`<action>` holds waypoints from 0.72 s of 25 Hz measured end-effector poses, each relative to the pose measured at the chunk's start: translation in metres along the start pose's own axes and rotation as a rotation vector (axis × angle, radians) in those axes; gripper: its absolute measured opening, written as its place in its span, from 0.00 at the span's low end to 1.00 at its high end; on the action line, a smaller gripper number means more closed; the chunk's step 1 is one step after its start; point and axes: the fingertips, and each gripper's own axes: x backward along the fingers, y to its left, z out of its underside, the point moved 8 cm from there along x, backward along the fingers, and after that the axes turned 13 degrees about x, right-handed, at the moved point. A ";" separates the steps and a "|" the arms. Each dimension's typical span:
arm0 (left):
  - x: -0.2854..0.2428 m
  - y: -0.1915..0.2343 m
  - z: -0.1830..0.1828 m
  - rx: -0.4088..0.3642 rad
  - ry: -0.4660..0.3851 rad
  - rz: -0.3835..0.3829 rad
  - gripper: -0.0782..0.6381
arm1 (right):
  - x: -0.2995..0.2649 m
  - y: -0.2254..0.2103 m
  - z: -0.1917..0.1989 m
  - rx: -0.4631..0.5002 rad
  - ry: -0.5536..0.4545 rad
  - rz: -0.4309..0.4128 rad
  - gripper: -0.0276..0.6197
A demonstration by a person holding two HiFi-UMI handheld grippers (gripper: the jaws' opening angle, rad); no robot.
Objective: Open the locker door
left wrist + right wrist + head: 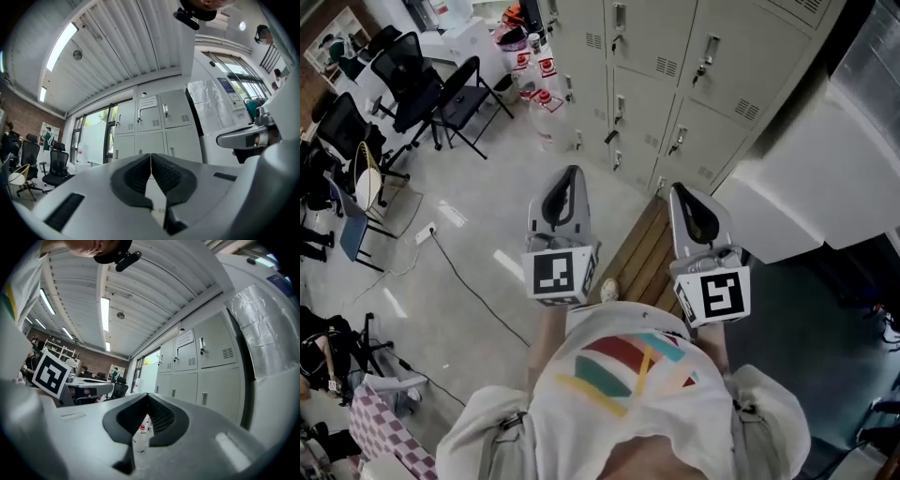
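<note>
A bank of grey lockers [675,84] stands ahead, and every door I can see is closed, each with a small metal handle [710,52]. My left gripper [573,172] and right gripper [679,191] are held side by side in front of the person, short of the lockers and touching nothing. Both are shut and empty. In the left gripper view the jaws [150,156] meet, with the lockers [150,119] beyond them. The right gripper view shows the same, its closed jaws [146,395] in front of the lockers [201,366].
Black office chairs [422,89] stand at the upper left, with several red-capped bottles [546,98] by the lockers' foot. A wooden bench [639,255] lies below the grippers. A big white cabinet [811,192] juts out at the right. A cable [473,286] runs over the floor.
</note>
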 end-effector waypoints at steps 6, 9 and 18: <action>-0.059 0.038 0.003 -0.015 0.041 0.012 0.13 | -0.061 -0.013 0.013 -0.045 0.020 0.044 0.05; -0.076 0.052 0.001 0.011 0.046 0.036 0.13 | -0.077 -0.014 0.019 -0.056 0.071 0.062 0.05; -0.125 0.063 0.022 0.029 0.130 0.079 0.13 | -0.114 -0.020 0.058 -0.170 0.148 0.054 0.05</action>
